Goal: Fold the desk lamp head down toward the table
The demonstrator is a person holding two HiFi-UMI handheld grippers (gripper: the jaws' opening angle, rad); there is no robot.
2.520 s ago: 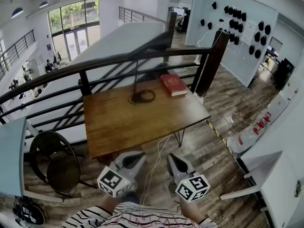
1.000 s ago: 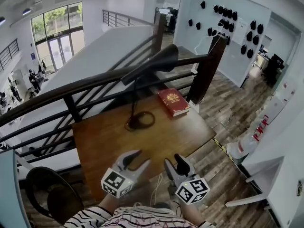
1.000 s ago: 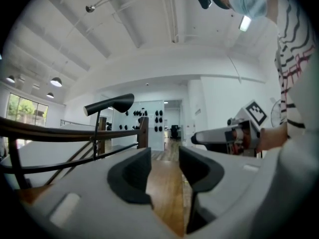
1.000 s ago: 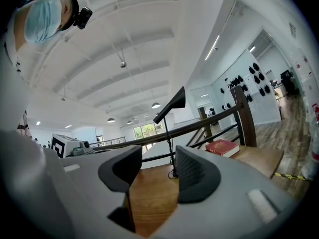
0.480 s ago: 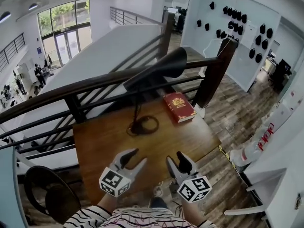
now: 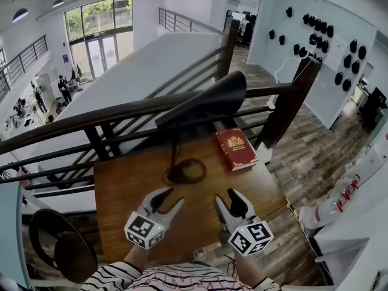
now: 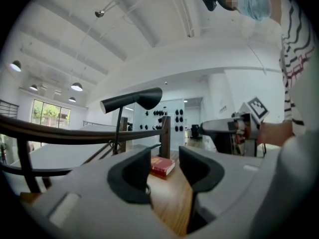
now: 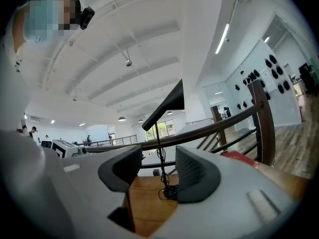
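A black desk lamp stands at the far middle of the wooden table. Its long head is raised and tilted up to the right, above a ring base. My left gripper and right gripper hover side by side over the table's near half, short of the base. Both are open and hold nothing. The left gripper view looks between open jaws up at the lamp head. In the right gripper view, open jaws frame the lamp's stem and base, with the head above.
A red book lies at the table's far right corner. A dark railing runs right behind the table, with a drop to a lower floor beyond. A round black chair sits at the lower left. A white cable hangs off the near edge.
Both grippers have moved forward from the table's near edge to over its near half, toward the lamp. The lamp and the book have not moved on the table.
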